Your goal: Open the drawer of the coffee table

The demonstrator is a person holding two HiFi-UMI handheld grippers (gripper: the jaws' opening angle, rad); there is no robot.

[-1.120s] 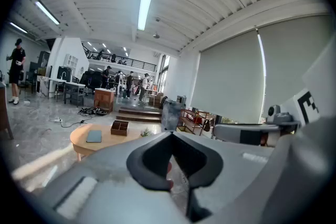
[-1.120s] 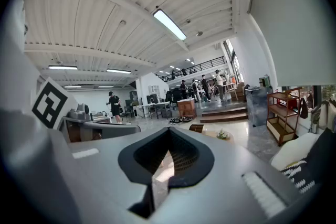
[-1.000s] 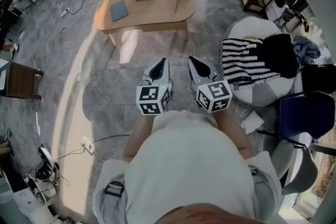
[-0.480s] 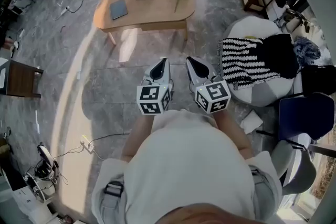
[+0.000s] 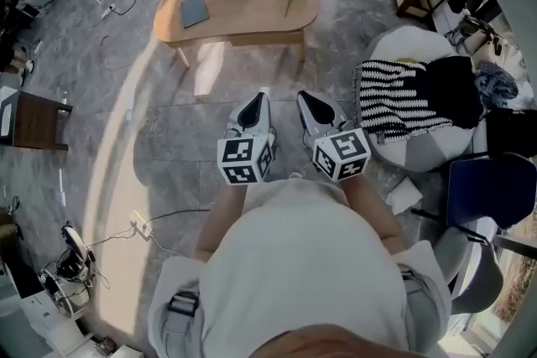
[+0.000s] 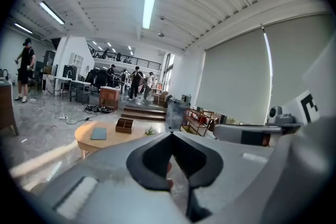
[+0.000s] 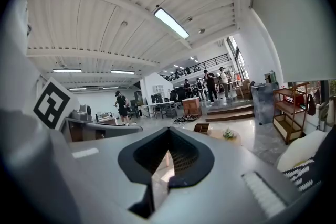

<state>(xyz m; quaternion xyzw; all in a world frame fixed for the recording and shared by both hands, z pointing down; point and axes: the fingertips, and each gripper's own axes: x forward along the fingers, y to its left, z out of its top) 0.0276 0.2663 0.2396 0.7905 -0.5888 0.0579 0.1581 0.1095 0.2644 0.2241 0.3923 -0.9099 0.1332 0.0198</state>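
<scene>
Coffee table (image 5: 243, 12) sits at 12 o'clock, well apart from left tongs (image 5: 258, 102) and right tongs (image 5: 309, 101). Long side runs 9 to 3. Both tongs pressed together, empty, equally near.

No words, numbers or brand names can be read anywhere. The only print is the black-and-white square marker patterns on the cube (image 5: 245, 159) of the left gripper (image 5: 261, 99) and the cube (image 5: 341, 153) of the right gripper (image 5: 304, 96). These are blocky shapes, not letters.
</scene>
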